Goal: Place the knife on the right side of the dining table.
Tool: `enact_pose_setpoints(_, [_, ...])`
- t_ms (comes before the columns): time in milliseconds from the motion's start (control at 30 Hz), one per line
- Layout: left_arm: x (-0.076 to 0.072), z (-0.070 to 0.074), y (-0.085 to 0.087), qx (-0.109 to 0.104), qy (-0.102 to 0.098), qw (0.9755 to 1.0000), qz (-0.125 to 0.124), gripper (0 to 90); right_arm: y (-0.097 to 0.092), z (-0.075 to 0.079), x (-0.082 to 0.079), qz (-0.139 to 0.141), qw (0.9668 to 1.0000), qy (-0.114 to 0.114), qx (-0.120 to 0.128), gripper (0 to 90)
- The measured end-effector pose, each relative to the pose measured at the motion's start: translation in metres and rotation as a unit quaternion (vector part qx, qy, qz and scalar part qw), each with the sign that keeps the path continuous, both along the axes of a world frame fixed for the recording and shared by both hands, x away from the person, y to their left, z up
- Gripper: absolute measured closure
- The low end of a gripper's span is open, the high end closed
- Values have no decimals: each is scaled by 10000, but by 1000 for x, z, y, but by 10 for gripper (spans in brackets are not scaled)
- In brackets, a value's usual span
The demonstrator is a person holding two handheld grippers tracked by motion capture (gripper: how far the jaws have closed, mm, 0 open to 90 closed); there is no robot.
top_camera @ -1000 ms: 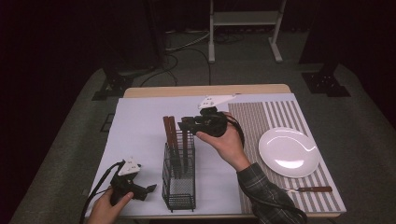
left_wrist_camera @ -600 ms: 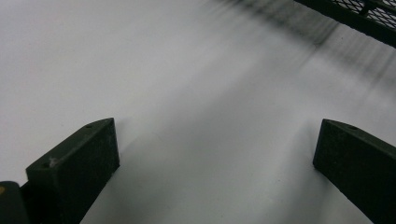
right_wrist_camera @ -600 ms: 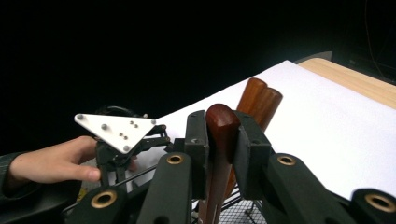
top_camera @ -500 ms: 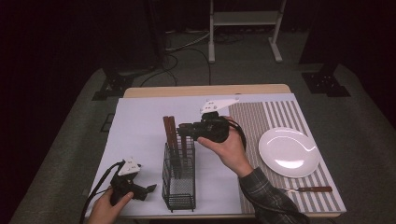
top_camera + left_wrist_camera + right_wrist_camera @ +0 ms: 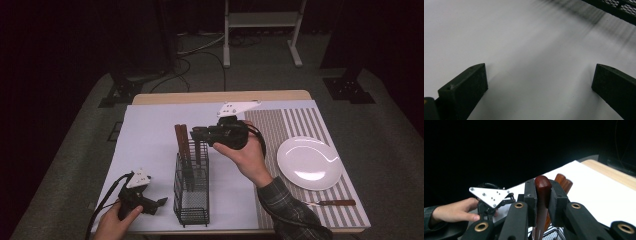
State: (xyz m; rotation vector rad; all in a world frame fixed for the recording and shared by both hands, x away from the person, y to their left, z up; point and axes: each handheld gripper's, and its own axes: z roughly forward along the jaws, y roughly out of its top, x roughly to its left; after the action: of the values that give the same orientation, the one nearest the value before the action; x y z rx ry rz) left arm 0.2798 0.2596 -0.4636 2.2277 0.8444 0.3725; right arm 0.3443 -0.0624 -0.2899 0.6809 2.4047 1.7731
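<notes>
A black wire basket [image 5: 191, 195] stands on the white mat [image 5: 150, 135] with several brown wooden handles [image 5: 181, 142] sticking up out of it. My right gripper [image 5: 199, 134] reaches in level from the right at the handle tops. In the right gripper view it [image 5: 543, 191] is shut on one reddish wooden handle [image 5: 542, 182], with two more handles [image 5: 564, 182] just behind. My left gripper [image 5: 160, 202] rests low on the mat left of the basket. Its jaws stand open over bare mat [image 5: 540, 77], and the basket's edge [image 5: 614, 10] lies ahead.
A white plate [image 5: 310, 162] sits on the striped placemat [image 5: 295, 122] at the right. A wooden-handled knife [image 5: 335, 203] lies near the placemat's front edge. The person's other hand and the left gripper's grey plate [image 5: 490, 195] appear farther off in the right gripper view.
My right gripper has shifted slightly lower and closer to the handle tops over the basket. The left gripper has stayed where it was.
</notes>
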Motion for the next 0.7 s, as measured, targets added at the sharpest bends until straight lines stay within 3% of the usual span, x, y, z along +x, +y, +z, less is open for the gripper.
enact_pose_setpoints(700, [0,0,0,4,-1,10000,-5,0,-15,50,-7,-163,9982,-496,307,783])
